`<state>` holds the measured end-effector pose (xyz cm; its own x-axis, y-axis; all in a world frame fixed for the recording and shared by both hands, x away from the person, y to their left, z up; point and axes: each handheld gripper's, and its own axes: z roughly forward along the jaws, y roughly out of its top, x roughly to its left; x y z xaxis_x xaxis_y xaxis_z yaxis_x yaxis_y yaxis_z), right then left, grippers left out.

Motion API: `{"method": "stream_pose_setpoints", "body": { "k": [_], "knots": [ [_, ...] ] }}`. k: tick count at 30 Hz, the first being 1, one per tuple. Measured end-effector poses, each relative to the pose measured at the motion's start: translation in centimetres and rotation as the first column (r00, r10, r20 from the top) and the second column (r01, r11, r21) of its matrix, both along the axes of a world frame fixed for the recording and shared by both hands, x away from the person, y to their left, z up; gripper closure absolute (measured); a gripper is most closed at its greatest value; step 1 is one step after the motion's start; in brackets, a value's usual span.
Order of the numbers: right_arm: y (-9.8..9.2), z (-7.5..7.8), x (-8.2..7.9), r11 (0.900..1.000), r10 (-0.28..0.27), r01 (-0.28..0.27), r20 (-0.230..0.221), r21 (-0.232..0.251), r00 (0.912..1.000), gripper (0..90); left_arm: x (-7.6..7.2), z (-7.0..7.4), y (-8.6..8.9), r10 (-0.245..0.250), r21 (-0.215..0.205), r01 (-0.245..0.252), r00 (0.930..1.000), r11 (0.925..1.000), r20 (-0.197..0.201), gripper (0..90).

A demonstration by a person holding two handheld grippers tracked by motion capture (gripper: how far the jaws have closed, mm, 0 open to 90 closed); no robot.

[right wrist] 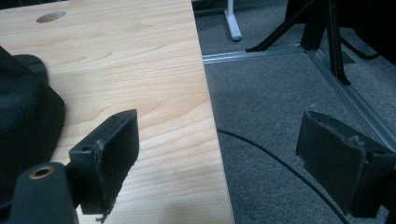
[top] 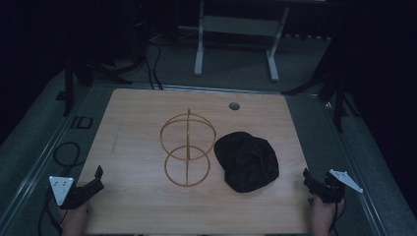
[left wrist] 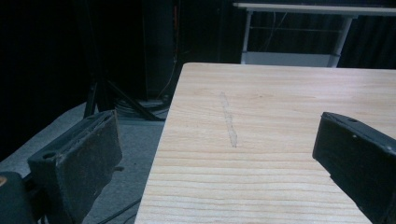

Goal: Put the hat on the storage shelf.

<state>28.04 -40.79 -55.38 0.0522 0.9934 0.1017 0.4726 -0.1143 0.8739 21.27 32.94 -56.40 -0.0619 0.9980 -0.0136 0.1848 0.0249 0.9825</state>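
A gold wire stand (top: 187,148) made of rings on a centre rod stands upright mid-table. Just right of it lies a black cap (top: 247,161), whose edge also fills the left side of the right gripper view (right wrist: 25,116). My left gripper (top: 98,177) rests at the table's front left edge, open with nothing between its jaws (left wrist: 219,163). At the front right edge my right gripper (top: 307,178) is open too, its jaws (right wrist: 219,154) straddling the table edge with nothing between them, a short way right of the cap.
The wooden table (top: 142,113) has a round cable hole (top: 234,106) at the back right and a faint streak (left wrist: 229,122) on its left part. Grey carpet, black tripod legs (top: 334,93) and a white desk frame (top: 236,44) surround it. Cables (top: 66,155) lie on the floor.
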Motion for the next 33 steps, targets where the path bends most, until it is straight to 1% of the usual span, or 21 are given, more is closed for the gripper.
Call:
{"method": "stream_pose_setpoints", "body": {
  "k": [3,6,9,11,13,14,16,17,19,21,23,25,27,29,32,33],
  "knots": [
    [0.0,0.0,0.0,1.0,-0.007,0.007,0.0,-0.002,1.0,13.1,0.0,0.0,0.0,0.0,0.0,0.0,1.0,1.0,0.001,1.8],
    [-0.1,0.0,0.0,1.0,-0.011,0.011,-0.001,0.012,0.9999,13.2,0.0,0.0,0.0,-0.022,-0.01,0.022,0.9997,0.9997,0.006,1.8],
    [-0.1,0.0,0.0,1.0,-0.012,0.012,-0.001,0.015,0.9999,13.2,0.0,0.0,-0.1,-0.019,0.007,0.019,0.9998,0.9998,-0.001,1.8],
    [-0.1,0.0,0.0,1.0,0.003,-0.003,-0.005,0.014,1.0,13.8,0.1,0.0,-0.2,-0.021,0.017,0.021,0.9998,0.9996,-0.008,1.8],
    [0.0,0.0,0.0,1.0,0.019,-0.019,-0.016,0.021,0.9997,13.8,0.0,0.0,-0.3,-0.023,0.018,0.023,0.9997,0.9996,-0.004,1.8],
    [-0.1,0.1,0.0,0.998,0.029,-0.028,-0.029,0.048,0.9992,13.8,0.0,0.0,-0.3,-0.022,0.017,0.022,0.9997,0.9996,-0.004,1.8],
    [-0.1,0.5,-0.2,0.991,0.057,-0.054,-0.022,0.119,0.9981,13.8,0.0,0.0,-0.3,-0.018,0.021,0.018,0.9998,0.9996,-0.006,1.8],
    [0.0,0.7,-0.3,0.991,0.063,-0.06,-0.02,0.123,0.9978,13.8,-0.1,0.0,-0.4,-0.017,0.022,0.018,0.9998,0.9996,-0.006,1.8],
    [0.4,1.4,-0.4,0.99,0.087,-0.086,-0.002,0.109,0.9962,13.7,-0.1,0.0,-0.5,-0.014,0.03,0.014,0.9999,0.9995,0.003,1.8],
    [0.9,2.0,-0.5,0.992,0.102,-0.102,0.004,0.078,0.9948,13.7,-0.1,0.0,-0.6,-0.014,0.032,0.014,0.9999,0.9994,-0.001,1.8],
    [1.4,2.6,-0.5,0.987,0.135,-0.136,0.024,0.08,0.9906,13.7,-0.1,0.0,-0.6,-0.016,0.029,0.016,0.9999,0.9995,0.0,1.8],
    [2.0,3.2,-0.5,0.984,0.161,-0.162,0.018,0.075,0.9867,13.7,-0.1,0.0,-0.5,-0.016,0.026,0.016,0.9999,0.9995,-0.001,1.8],
    [2.8,3.8,-0.5,0.976,0.204,-0.205,0.03,0.067,0.9785,13.8,-0.1,0.0,-0.5,-0.016,0.024,0.016,0.9999,0.9996,-0.002,1.8],
    [3.7,4.4,-0.5,0.967,0.25,-0.251,0.032,0.053,0.9678,13.8,-0.1,0.0,-0.5,-0.017,0.022,0.017,0.9998,0.9996,-0.004,1.8],
    [4.9,5.3,-0.5,0.95,0.305,-0.308,0.049,0.061,0.951,13.7,-0.1,0.0,-0.5,-0.016,0.02,0.016,0.9999,0.9997,-0.005,1.8],
    [5.3,5.5,-0.5,0.942,0.325,-0.328,0.058,0.069,0.944,13.6,-0.1,0.0,-0.5,-0.015,0.019,0.015,0.9999,0.9997,-0.006,1.8]
  ]
}}
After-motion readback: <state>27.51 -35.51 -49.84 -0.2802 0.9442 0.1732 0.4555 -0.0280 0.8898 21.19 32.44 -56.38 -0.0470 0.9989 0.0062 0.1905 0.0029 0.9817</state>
